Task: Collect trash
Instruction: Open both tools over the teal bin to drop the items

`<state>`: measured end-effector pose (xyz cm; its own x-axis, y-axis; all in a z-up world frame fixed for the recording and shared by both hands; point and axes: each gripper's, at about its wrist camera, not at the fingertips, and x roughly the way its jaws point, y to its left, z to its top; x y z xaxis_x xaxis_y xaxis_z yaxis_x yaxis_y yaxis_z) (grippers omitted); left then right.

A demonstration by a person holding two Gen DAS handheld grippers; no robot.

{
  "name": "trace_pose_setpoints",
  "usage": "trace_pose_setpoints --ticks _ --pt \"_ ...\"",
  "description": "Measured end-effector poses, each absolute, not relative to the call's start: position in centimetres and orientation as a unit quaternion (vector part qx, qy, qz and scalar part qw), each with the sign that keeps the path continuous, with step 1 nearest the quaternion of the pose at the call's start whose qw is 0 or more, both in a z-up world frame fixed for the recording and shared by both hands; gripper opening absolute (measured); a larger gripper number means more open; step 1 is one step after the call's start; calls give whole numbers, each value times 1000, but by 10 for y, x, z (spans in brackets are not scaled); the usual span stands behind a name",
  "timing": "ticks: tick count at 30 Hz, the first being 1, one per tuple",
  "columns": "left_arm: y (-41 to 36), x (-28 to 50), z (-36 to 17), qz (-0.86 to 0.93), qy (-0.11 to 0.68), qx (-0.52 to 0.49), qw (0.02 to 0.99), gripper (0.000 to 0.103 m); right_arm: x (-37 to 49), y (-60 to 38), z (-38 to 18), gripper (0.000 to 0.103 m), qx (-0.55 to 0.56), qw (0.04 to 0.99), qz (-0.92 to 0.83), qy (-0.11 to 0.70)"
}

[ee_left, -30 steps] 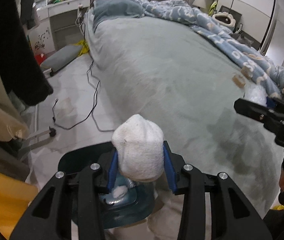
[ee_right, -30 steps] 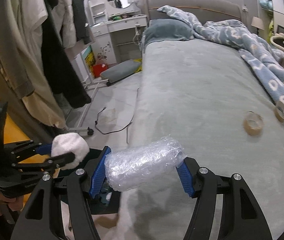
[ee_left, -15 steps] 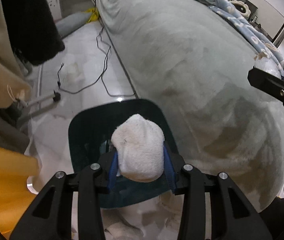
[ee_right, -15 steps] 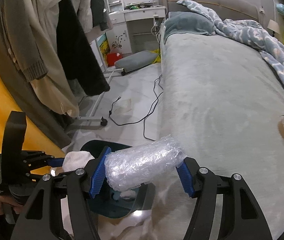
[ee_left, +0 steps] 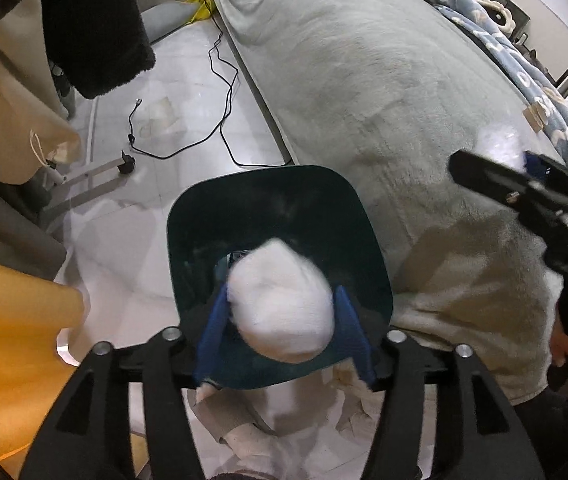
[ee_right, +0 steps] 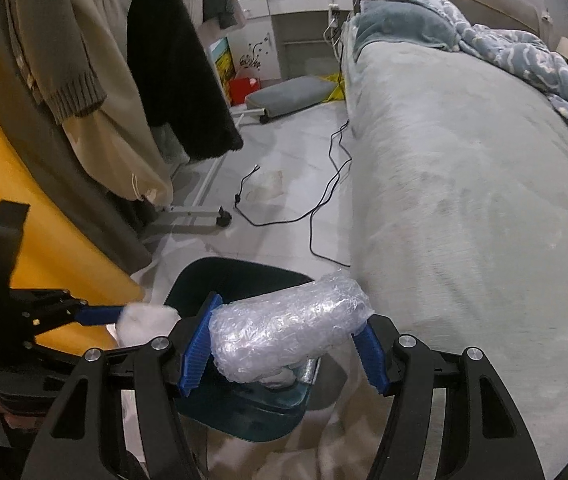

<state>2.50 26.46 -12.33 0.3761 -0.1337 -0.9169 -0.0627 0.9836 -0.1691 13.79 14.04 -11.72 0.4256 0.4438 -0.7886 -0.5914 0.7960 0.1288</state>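
Left tongs opening over the bin, sock (blurred) dropping straight below. Right tongs clamp bubble wrap crosswise, above bin's right rim, bed beside.

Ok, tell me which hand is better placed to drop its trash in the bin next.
Left. The left gripper, jaws opening around the white wad, is over the bin. The right gripper grips the bubble wrap nearer the rim.

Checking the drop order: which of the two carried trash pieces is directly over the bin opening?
The white wad between the left fingers; the bubble wrap roll sits nearer the bed.
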Motion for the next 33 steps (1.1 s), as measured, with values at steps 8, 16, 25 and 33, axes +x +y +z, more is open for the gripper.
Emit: trace_pose_setpoints --ticks 8,16,25,33 --pt "285 13 -114 -14 523 -111 845 84 135 162 -138 64 -102 828 309 457" --pt "306 4 -91 4 468 -127 874 86 136 187 -166 64 -117 810 308 484" --pt "324 1 -74 3 448 -132 884 86 133 210 -196 64 -135 790 311 511" --pt "329 -5 -67 13 435 -126 892 83 126 225 -225 69 -161 762 313 543"
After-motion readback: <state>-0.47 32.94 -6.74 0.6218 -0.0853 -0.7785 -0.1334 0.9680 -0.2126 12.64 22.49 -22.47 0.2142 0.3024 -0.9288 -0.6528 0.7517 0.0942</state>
